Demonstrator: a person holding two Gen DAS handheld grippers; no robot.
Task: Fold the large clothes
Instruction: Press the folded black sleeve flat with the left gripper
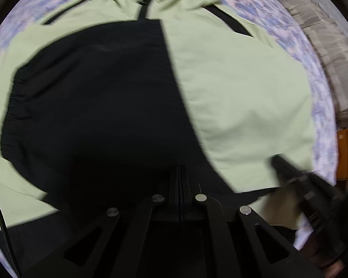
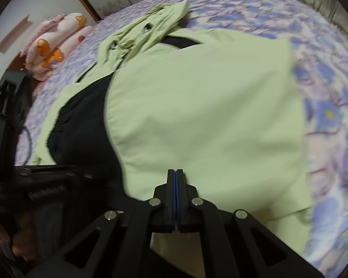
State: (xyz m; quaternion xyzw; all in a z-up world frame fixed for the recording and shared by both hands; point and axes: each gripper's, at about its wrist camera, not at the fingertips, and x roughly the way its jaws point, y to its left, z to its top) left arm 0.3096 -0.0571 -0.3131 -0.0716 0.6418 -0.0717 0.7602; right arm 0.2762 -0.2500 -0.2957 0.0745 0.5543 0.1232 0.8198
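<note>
Both hand-held grippers point steeply down at the bed, and both have their jaws pressed together. The left hand-held gripper (image 1: 179, 173) sits over the black lining (image 1: 99, 97) of the jacket; its fingers are dark against dark cloth, so I can't tell whether any fabric is pinched in there. The right hand-held gripper (image 2: 176, 178) has its blue pads touching right at the near hem of the light green jacket (image 2: 197, 115); whether the cloth is actually caught between them I can't make out, everything's a bit motion-blurred.

The jacket is spread across the middle of the bed, hood (image 2: 160, 23) toward the far edge, hem toward the near edge. One front panel lies shut in pale green, the other side shows the black inside. There's a dark zipper (image 1: 143, 9) running up to the collar.

The bed has a bedspread (image 2: 324, 115) with a blue and purple flower print. At the far left corner there's a rolled pink blanket (image 2: 55, 44) with orange cartoon patches. Behind the bed is a pale wall (image 2: 46, 4) with wood trim. In the left view, some orange-brown wooden furniture (image 1: 346, 153) sits off the right edge of the bed, and a greyish curtain or cover (image 1: 317, 34) hangs above it.
</note>
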